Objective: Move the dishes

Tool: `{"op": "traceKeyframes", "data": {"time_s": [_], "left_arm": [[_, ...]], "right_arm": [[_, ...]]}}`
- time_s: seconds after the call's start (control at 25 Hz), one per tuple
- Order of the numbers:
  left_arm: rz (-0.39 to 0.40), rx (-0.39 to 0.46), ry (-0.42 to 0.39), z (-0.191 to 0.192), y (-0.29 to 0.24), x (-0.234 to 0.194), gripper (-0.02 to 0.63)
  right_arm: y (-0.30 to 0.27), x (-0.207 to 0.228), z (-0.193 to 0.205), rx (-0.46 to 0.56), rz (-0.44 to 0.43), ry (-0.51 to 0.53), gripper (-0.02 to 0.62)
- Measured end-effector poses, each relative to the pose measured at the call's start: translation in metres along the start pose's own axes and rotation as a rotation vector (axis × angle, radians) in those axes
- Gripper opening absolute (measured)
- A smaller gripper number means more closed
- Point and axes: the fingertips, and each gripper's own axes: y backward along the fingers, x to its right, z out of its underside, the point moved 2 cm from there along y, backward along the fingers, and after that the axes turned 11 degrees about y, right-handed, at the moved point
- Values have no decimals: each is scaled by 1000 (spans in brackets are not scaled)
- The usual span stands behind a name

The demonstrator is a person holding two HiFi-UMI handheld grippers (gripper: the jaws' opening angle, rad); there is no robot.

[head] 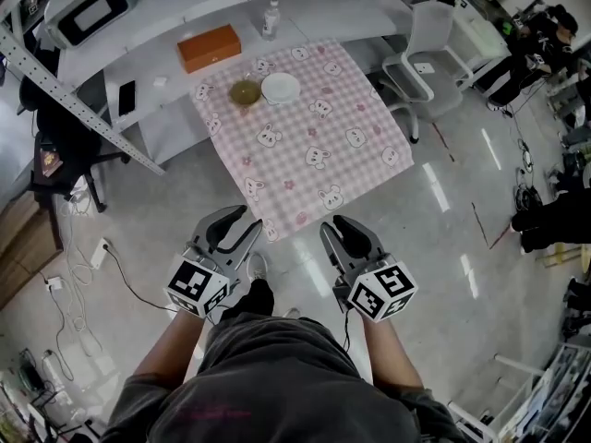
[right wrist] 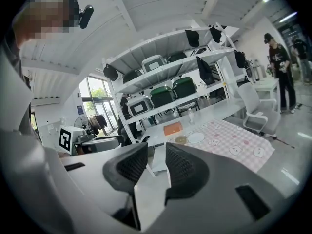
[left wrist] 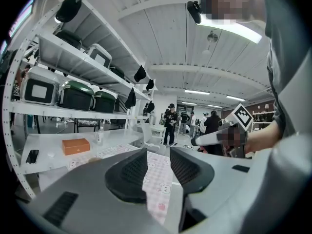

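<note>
A white plate (head: pixel 280 88) and a brownish glass bowl (head: pixel 245 92) sit side by side at the far edge of a table under a pink checked cloth (head: pixel 305 146). In the right gripper view the plate (right wrist: pixel 196 137) and bowl (right wrist: pixel 181 140) show small and far off. My left gripper (head: pixel 242 224) and right gripper (head: pixel 346 233) hang over the floor just short of the table's near edge, well away from the dishes. The left gripper (left wrist: pixel 158 155) is open, with only the cloth (left wrist: pixel 158 179) seen through its gap. The right gripper (right wrist: pixel 157 155) is open with nothing in it.
Behind the table runs a white counter (head: pixel 166 72) with an orange box (head: pixel 209 47), a bottle (head: pixel 270 19) and a phone (head: pixel 126 98). A white chair (head: pixel 429 53) stands at the table's right. Shelving (right wrist: pixel 170 77) holds cases. People stand at the far right (head: pixel 545 35).
</note>
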Motion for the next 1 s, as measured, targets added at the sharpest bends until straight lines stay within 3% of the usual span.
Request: {"op": "traceKeyframes", "data": {"time_s": [0.6,1.0], "left_arm": [[37,-6,-4,-44,-26,-95,140],[45,-3,-5,-58,-39,-124,140]], "right_arm": [[-93,10,-35,-13,52,10,95],[-125,16,-45,-10,59,14,95]]}}
